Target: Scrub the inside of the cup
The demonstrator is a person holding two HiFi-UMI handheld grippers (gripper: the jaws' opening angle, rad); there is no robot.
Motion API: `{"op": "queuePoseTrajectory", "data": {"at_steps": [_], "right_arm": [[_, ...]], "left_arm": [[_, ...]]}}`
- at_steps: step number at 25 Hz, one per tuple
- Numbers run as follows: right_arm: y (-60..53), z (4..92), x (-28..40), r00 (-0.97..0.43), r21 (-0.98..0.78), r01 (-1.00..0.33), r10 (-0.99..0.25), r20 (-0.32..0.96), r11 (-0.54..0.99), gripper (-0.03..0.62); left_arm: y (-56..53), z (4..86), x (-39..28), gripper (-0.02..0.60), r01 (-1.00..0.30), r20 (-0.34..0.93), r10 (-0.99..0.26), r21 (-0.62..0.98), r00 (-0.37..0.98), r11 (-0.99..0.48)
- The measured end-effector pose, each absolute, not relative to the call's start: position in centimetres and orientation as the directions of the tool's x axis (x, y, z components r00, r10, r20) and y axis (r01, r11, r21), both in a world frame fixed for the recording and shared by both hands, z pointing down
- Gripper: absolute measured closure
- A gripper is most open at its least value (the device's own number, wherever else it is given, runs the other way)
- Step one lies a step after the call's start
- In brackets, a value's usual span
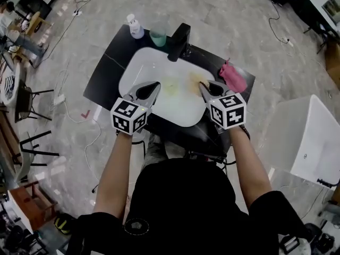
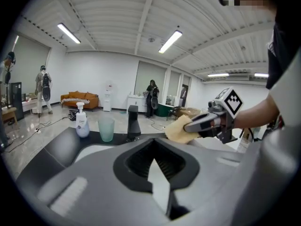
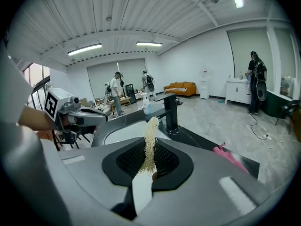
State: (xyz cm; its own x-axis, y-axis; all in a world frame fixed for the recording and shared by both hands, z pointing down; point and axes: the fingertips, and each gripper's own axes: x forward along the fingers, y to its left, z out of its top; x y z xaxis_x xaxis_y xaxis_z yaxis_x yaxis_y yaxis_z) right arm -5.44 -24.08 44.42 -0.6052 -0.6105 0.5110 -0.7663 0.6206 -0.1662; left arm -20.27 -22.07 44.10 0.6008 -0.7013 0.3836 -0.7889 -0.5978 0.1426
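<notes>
The translucent green cup (image 1: 158, 35) (image 2: 106, 128) stands upright on the black counter behind the basin, left of the faucet and apart from both grippers. My left gripper (image 1: 155, 85) (image 2: 154, 163) hovers over the basin's left half, shut with nothing in its jaws. My right gripper (image 1: 202, 85) (image 3: 149, 166) is over the basin's right half, shut on a yellow sponge (image 1: 195, 78) (image 2: 178, 130) (image 3: 150, 131) that sticks out past its tips. In the right gripper view the sponge is edge-on and hides the cup.
A white basin (image 1: 139, 67) is set in a black counter (image 1: 106, 68). The black faucet (image 1: 179, 41) (image 2: 133, 122) (image 3: 171, 112) rises at the back. A white soap bottle (image 1: 135, 26) (image 2: 82, 124) stands left of the cup. A pink cloth (image 1: 232, 77) (image 3: 225, 153) lies on the counter's right. A pale yellowish patch (image 1: 171, 86) shows in the basin.
</notes>
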Motion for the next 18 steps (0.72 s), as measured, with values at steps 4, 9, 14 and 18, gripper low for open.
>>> {"op": "queuePoseTrajectory", "data": {"at_steps": [4, 9, 14, 18], "right_arm": [[-25.8, 44.7, -6.8, -0.555, -0.147, -0.805, -0.642, 0.530, 0.575, 0.551], [-27.3, 44.4, -8.3, -0.480, -0.127, -0.857, -0.687, 0.545, 0.499, 0.551], [-27.8, 44.2, -9.7, -0.428, -0.140, -0.894, -0.718, 0.549, 0.426, 0.551], [-27.7, 44.3, -10.2, -0.374, -0.128, -0.921, -0.739, 0.560, 0.369, 0.551]], "left_arm": [[-25.1, 44.7, -22.0, 0.581, -0.746, 0.395, -0.652, 0.153, 0.647, -0.648], [-28.3, 45.2, -23.4, 0.581, -0.671, 0.402, -0.573, 0.165, 0.715, -0.722], [-29.9, 45.8, -24.4, 0.581, -0.598, 0.401, -0.495, 0.185, 0.771, -0.780], [-30.1, 46.4, -24.8, 0.581, -0.547, 0.396, -0.441, 0.213, 0.806, -0.809]]}}
